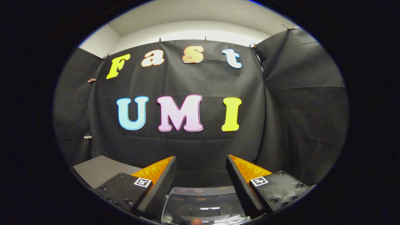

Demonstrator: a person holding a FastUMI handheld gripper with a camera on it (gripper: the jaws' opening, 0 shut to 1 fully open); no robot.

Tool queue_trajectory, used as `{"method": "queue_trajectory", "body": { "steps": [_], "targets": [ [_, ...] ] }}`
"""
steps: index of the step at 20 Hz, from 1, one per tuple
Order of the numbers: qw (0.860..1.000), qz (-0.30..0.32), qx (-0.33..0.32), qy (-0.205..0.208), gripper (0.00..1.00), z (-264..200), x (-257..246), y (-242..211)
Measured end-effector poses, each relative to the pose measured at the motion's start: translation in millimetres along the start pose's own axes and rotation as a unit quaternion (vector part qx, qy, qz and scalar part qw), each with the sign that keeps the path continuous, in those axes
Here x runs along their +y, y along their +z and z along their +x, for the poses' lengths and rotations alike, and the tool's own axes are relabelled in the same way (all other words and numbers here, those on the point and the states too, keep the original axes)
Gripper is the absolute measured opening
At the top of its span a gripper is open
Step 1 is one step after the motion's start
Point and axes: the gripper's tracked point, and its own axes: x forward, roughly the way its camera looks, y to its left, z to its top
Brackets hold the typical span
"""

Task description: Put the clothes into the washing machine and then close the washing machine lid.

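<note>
My gripper (201, 162) stands open, its two fingers (165, 178) spread wide with nothing between them. Low between the fingers lies a glossy, see-through grey panel (203, 204) that looks like the washing machine's lid; whether it is up or down I cannot tell. A small pinkish thing (196, 221) peeks in just below that panel, too little of it showing to name. The gripper is held level, facing the booth's back wall.
A grey flat surface (100, 168) lies to the left of the left finger, against the black cloth wall (187, 147). Black cloth also closes the left and right sides. A white ceiling (193, 28) is above.
</note>
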Motion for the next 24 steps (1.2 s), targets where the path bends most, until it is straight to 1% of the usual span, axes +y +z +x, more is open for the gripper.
{"method": "queue_trajectory", "body": {
  "steps": [4,5,14,24],
  "targets": [
    [1.000,-0.005,-0.029,-0.003,0.99,-8,-6,21],
    [1.000,-0.001,-0.029,0.003,0.99,-9,-3,21],
    [1.000,-0.014,-0.018,0.010,0.99,-14,-2,10],
    [1.000,0.001,-0.020,0.013,0.99,-9,3,12]
  ]
}}
